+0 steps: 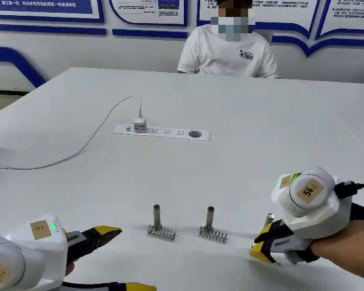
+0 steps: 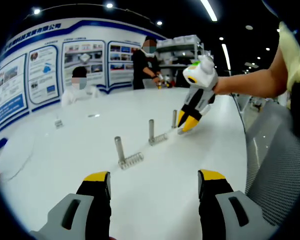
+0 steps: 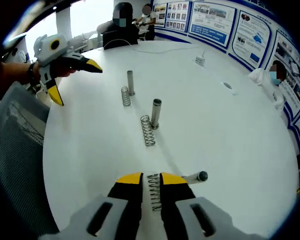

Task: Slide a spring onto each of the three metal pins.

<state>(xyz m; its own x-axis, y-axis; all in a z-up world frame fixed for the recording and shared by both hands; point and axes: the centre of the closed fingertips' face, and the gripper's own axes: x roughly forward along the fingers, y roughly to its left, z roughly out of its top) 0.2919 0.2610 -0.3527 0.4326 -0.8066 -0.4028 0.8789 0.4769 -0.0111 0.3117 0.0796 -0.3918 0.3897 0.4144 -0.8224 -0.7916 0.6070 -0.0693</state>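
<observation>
springs were not yet on any of the three pins. nearest spring (image 3: 153,192) lay on the white surface (image 1: 242,121) between the jaws of the right gripper (image 3: 151,178), which stood nearly closed at the coil's width and seemed to pinch it, just beside the third pin (image 3: 194,177). the middle spring (image 1: 213,234) and the left spring (image 1: 161,232) lay flat at the feet of the middle pin (image 1: 210,216) and the left pin (image 1: 157,214), both upright. the left gripper (image 2: 155,192) hovered near the left pin, jaws wide apart and holding nothing. farther off sat a power strip (image 1: 164,131) and a seated person (image 1: 227,51).

the step in hand looked like the pick-up of the first spring. next, by my judgement, the coil needed lifting, turning upright, lining up over the third pin's top and lowering; a soft coil could buckle or slip if squeezed hard.
</observation>
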